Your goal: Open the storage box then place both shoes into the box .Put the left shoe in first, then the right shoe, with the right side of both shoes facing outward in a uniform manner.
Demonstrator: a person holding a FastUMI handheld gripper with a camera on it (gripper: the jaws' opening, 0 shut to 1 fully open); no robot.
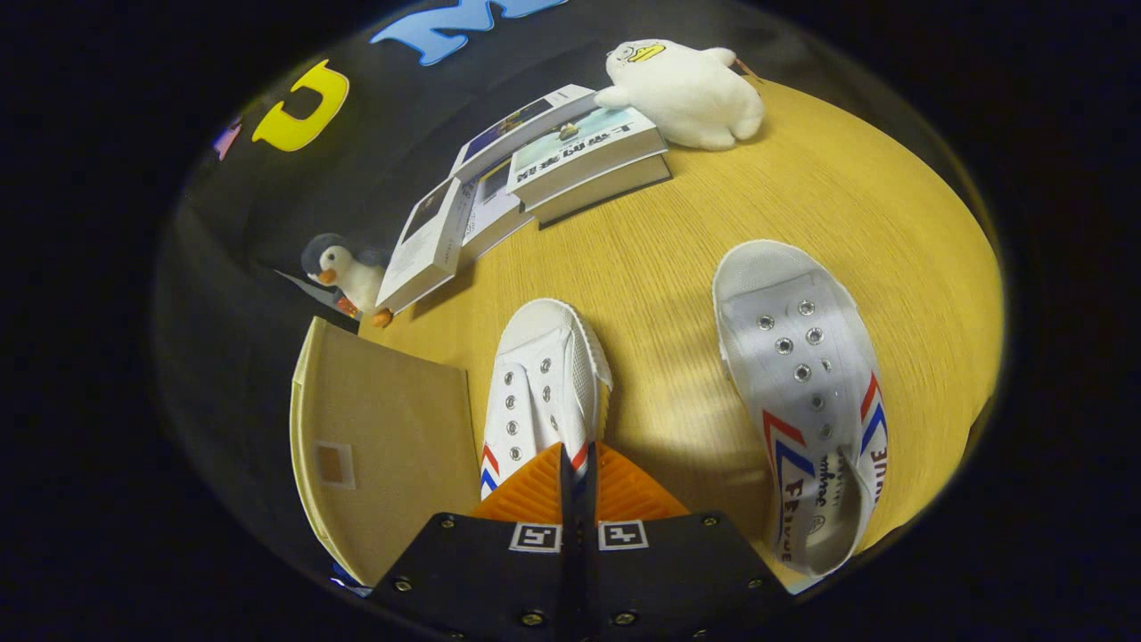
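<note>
Here the tool [578, 464] clamps the nearer white shoe [544, 383]; the other shoe [802, 392] reads "FEIYUE".

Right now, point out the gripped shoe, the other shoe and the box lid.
Gripped shoe [544, 383]: gripper view, laced upper, ahead of the gripper [578, 464], whose fingers pinch its heel collar.
Other shoe [802, 357]: gripper view, tongue between the eyelets.
Box lid [392, 428]: gripper view, bare cardboard face.

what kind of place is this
Probably a staged recording booth, not a lived-in room: a wooden table against a black cloth wall, set with props like stacked books, a plush duck and a toy penguin. The gripper is shut on a white shoe.
</note>
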